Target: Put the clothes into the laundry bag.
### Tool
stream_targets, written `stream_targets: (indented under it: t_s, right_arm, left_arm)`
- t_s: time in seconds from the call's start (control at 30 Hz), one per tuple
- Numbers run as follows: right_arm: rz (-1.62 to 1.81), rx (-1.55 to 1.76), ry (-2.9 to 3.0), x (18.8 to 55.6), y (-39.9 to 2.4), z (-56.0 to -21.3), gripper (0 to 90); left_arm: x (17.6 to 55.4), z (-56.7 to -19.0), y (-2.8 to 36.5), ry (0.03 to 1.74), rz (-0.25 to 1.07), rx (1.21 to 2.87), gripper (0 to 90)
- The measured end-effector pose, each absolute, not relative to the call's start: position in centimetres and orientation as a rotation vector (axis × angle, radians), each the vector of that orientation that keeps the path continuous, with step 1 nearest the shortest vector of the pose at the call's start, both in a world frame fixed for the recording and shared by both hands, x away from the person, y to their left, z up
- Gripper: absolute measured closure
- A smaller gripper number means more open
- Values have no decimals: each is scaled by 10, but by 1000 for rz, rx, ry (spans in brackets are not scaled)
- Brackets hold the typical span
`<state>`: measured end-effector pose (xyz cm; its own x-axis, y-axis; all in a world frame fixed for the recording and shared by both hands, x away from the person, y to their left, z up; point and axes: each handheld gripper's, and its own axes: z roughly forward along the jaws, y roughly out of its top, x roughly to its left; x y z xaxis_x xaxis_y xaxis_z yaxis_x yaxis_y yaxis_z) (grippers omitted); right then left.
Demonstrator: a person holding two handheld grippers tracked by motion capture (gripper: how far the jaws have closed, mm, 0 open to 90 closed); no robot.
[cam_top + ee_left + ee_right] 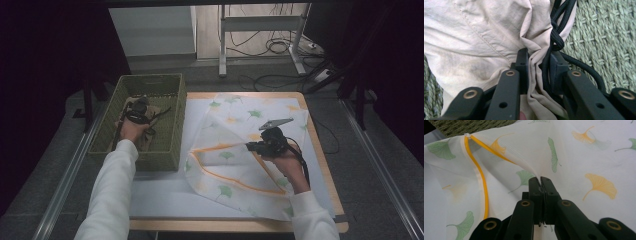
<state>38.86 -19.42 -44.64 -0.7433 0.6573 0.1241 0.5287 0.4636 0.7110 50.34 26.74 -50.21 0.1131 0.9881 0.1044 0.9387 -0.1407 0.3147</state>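
Black jaws of L gripper [537, 67] pinch beige crumpled cloth bag [481, 37] w/ black braided drawstring [555, 35], down in green woven basket [150, 117] at far left.
R gripper [540, 185], jaws pressed together on a fold of sheer white mesh laundry bag w/ ginkgo-leaf print & orange zip [574, 157], holds its mouth up at centre-right of table [320, 150]; beige bag lies left & slightly far of that opening, so L hand is the nearer; judged next: lift, carry rightward into mesh bag; drawstring may snag on basket rim.

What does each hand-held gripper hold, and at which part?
Right hand-held gripper: mesh bag, by a pinched fold. Left hand-held gripper: beige garment, by bunched fabric beside its black cord.
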Motion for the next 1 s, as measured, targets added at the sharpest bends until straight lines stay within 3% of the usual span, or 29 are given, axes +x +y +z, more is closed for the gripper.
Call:
stream_targets:
  t_s: [0.33, 1.0]
  right_arm:
    - [1140, 1059, 2537, 389, -196, -448, 863]
    - [1136, 1068, 2532, 389, -197, -448, 863]
  left_arm:
    - [499, -491, 274, 1916, 434, 2128, 812]
    - [481, -459, 304, 1838, 404, 1979, 829]
